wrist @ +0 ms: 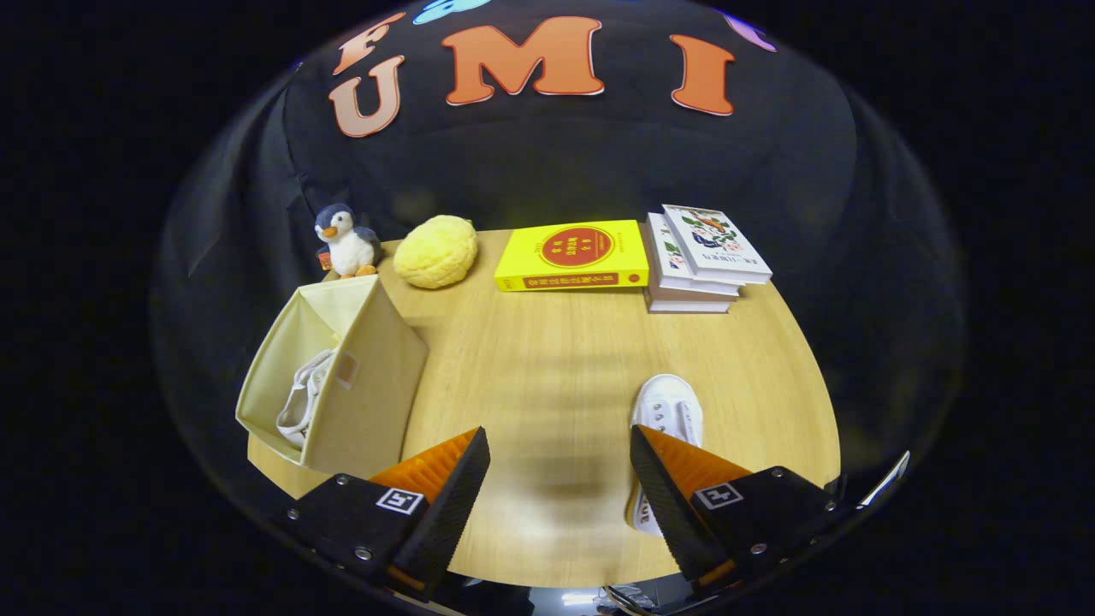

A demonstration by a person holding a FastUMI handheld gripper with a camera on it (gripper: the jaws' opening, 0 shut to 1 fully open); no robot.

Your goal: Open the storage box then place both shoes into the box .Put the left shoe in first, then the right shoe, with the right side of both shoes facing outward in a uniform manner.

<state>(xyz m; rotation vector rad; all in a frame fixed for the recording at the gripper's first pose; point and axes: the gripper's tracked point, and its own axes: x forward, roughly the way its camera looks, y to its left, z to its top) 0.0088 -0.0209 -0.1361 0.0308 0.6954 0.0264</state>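
A cream fabric storage box (376, 385) stands open on the wooden table (547, 359), left of my left finger. One white shoe (304, 398) lies inside it, partly hidden by the box wall. The other white shoe (667, 411) rests on the table just ahead of my right finger (676, 492), which covers its near end. My gripper (560, 479) hovers above the table, open, with only bare tabletop between the fingers.
Along the table's far edge sit a penguin plush (345, 242), a yellow fluffy ball (436, 251), a yellow book (571, 255) and a stack of white books (701, 261). The table's rounded edge curves close behind the shoe on the right.
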